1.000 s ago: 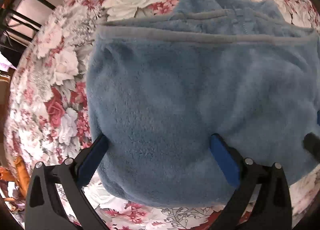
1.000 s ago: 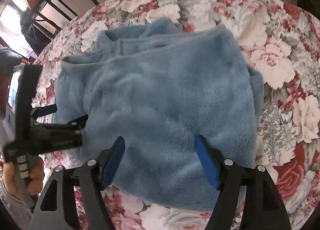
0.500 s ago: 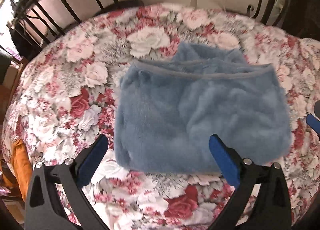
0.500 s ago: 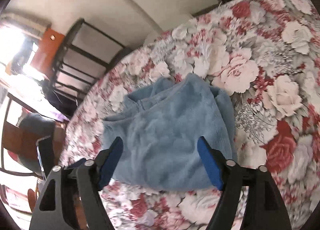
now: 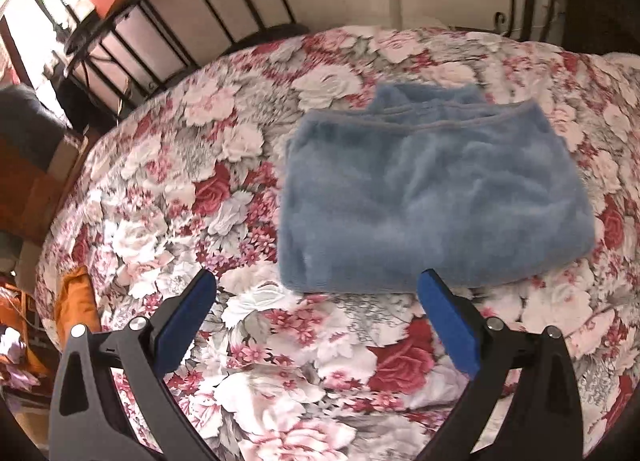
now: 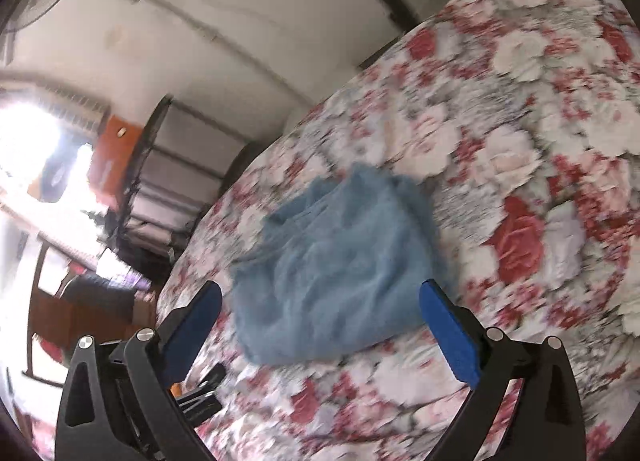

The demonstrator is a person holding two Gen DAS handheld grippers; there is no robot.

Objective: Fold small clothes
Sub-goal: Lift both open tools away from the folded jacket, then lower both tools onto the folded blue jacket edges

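Observation:
A fluffy light-blue garment [image 5: 428, 197] lies folded into a rough rectangle on a rose-patterned bedspread [image 5: 208, 197]. My left gripper [image 5: 316, 293] hovers open above the spread, just in front of the garment's near edge, with nothing between its blue pads. The right wrist view is tilted and blurred; there the same blue garment [image 6: 340, 269] lies beyond my right gripper [image 6: 320, 301]. Its jaws are opening wide and hold nothing. Part of the left gripper's black body [image 6: 200, 401] shows at the lower left of that view.
A black metal bed frame [image 5: 160, 17] with bars runs along the far left edge of the bed. An orange cloth [image 5: 76, 301] lies at the bed's left edge. A pale wall [image 6: 240, 21] rises behind the bed. Bare floral spread surrounds the garment.
Both grippers have lifted and backed away from the folded garment, which now looks smaller and lies untouched. The right gripper's view has rolled and its jaws have spread wider.

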